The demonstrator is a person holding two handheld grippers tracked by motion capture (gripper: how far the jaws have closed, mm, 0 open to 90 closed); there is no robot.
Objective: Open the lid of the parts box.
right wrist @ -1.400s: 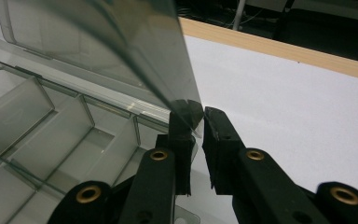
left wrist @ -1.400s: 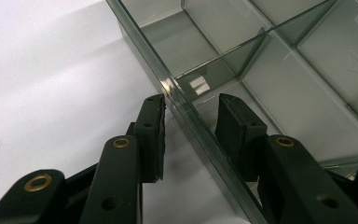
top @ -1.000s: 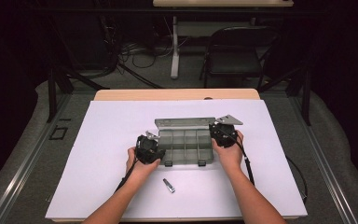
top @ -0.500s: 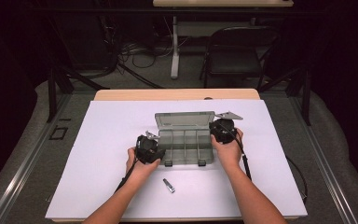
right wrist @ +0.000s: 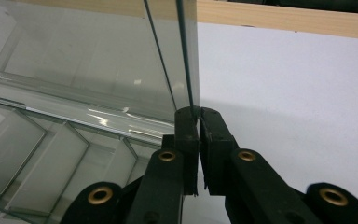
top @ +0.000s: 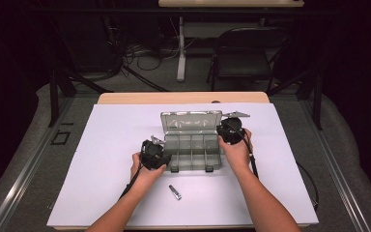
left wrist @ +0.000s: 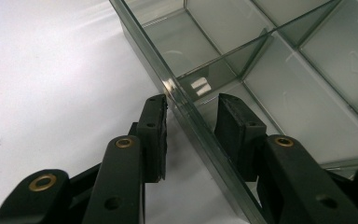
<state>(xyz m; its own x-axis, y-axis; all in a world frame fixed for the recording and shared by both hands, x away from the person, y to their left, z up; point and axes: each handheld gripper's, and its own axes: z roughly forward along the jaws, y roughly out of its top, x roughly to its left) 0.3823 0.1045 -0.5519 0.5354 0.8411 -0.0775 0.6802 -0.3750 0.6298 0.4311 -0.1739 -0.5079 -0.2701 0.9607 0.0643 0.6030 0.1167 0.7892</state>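
The right tool (right wrist: pixel 198 114) is clamped on the side edge of the clear lid (right wrist: pixel 98 60), which stands upright behind the tray of the plastic box (top: pixel 193 150). In the right gripper view the two black pads meet on the thin edge, the worktop's white sheet (right wrist: pixel 298 93) spreading out beside them.

The left tool (left wrist: pixel 191 116) straddles the left wall of the box tray (left wrist: pixel 186 100), one pad outside over the white sheet, the other inside a compartment. Its jaws stand at a narrow gap and the inner pad is clearly off the wall; whether the outer pad touches it I cannot tell.

The box sits near the middle of the worktop (top: pixel 101 159), between the two hands. A small metal piece (top: pixel 175 192) lies on the sheet in front of the box, apart from it.
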